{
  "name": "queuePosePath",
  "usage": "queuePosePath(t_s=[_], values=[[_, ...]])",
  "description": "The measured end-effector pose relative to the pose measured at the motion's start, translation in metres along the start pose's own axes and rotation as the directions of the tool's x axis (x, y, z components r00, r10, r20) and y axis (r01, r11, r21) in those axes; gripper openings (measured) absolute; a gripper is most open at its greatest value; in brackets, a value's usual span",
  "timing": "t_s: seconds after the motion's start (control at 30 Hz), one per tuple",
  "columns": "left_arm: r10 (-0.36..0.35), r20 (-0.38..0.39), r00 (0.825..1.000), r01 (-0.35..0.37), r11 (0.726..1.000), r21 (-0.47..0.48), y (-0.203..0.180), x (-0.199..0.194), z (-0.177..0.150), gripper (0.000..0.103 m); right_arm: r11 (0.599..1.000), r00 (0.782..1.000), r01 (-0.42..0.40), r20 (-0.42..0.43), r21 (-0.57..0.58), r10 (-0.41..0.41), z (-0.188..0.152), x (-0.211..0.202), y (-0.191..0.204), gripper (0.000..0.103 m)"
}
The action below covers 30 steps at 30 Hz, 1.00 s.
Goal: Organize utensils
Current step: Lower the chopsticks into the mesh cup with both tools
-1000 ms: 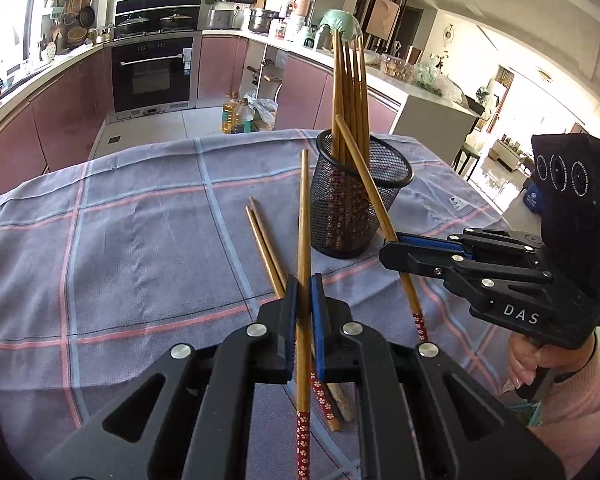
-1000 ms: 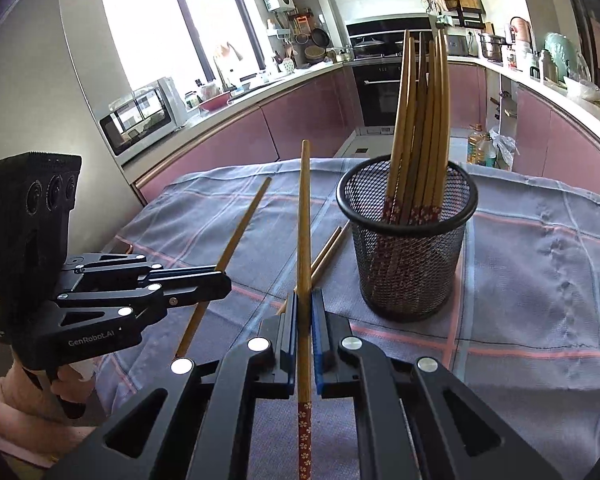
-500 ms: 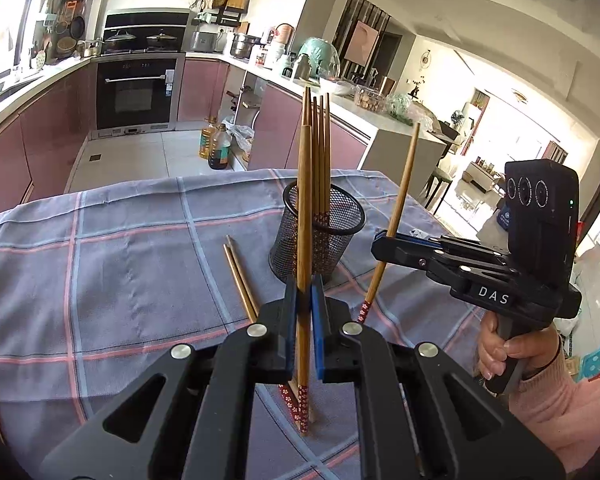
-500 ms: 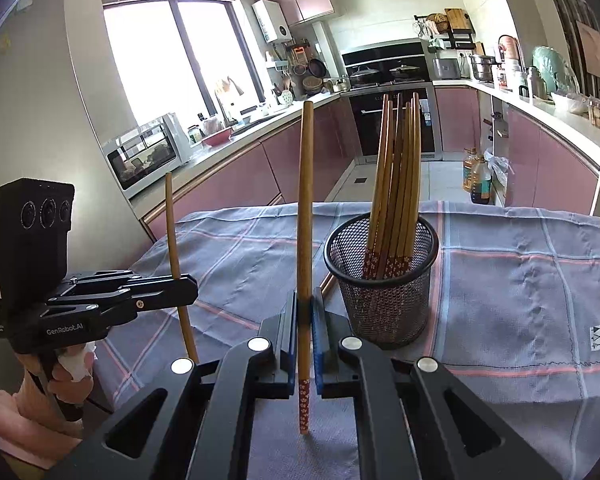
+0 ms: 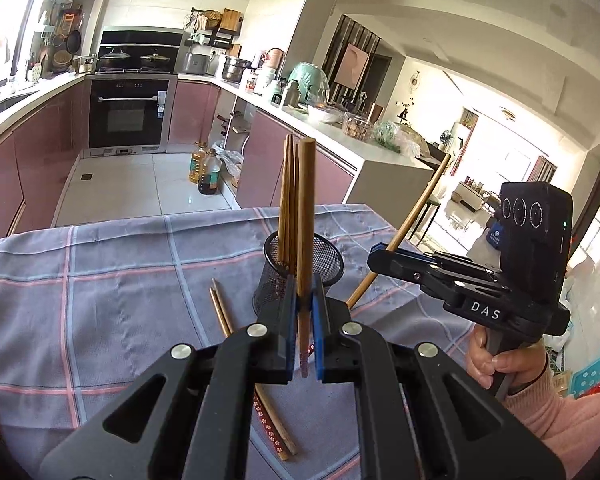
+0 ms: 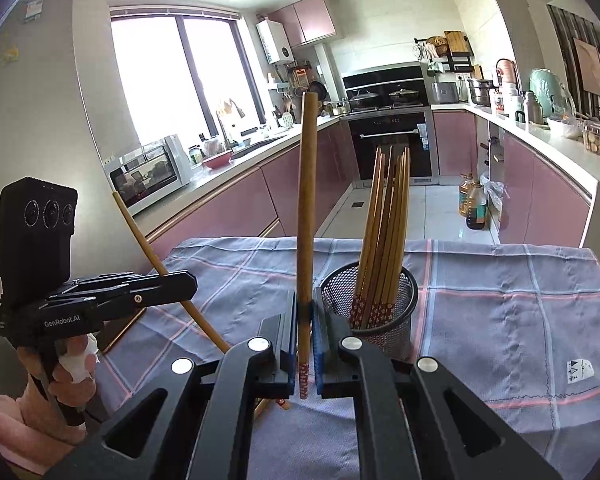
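Clamping a brown wooden chopstick with a red flowered end [image 5: 305,240] between its blue-padded fingers, my left gripper [image 5: 303,332] holds the stick upright above the table, the patterned end hanging just below the pads. My right gripper [image 6: 305,336] does the same with a second brown wooden chopstick [image 6: 306,220], closed tight on its lower part so the long plain shaft rises straight up. Each gripper shows in the other's view: the left one [image 6: 188,280] at the left with its stick leaning, the right one [image 5: 374,258] at the right with its stick slanting up and away. Beneath my left fingers, a pair of loose brown chopsticks [image 5: 220,312] lies flat on the grey cloth with pink and white check lines [image 5: 100,280], their flowered ends pointing toward me. Just beyond both grippers stands the round black wire-mesh holder [image 6: 388,320], upright on the cloth, with a bundle of matching chopsticks [image 6: 384,232] standing in it, flowered ends down and plain tips fanned upward. In the left view the same holder [image 5: 328,264] sits directly behind my held stick. Farther back are pink kitchen cabinets [image 6: 228,216], a black built-in oven [image 5: 128,114] and bottles of oil on the floor [image 5: 204,168].
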<state>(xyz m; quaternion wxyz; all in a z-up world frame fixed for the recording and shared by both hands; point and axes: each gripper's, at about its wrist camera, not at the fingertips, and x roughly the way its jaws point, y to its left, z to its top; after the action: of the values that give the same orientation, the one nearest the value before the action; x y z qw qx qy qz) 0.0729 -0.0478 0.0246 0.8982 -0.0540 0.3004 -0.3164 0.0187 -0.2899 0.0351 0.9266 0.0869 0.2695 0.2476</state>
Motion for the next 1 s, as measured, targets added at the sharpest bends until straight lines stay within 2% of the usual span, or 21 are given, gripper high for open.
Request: queuePosePath(t_s=[1.0], values=[[0.003, 0.126, 0.992, -0.010, 0.998, 0.057, -0.025, 0.010, 0.067, 0.007, 0.995, 0.991, 0.068, 0.117, -0.067, -0.059, 0.061, -0.013, -0.011, 0.006]])
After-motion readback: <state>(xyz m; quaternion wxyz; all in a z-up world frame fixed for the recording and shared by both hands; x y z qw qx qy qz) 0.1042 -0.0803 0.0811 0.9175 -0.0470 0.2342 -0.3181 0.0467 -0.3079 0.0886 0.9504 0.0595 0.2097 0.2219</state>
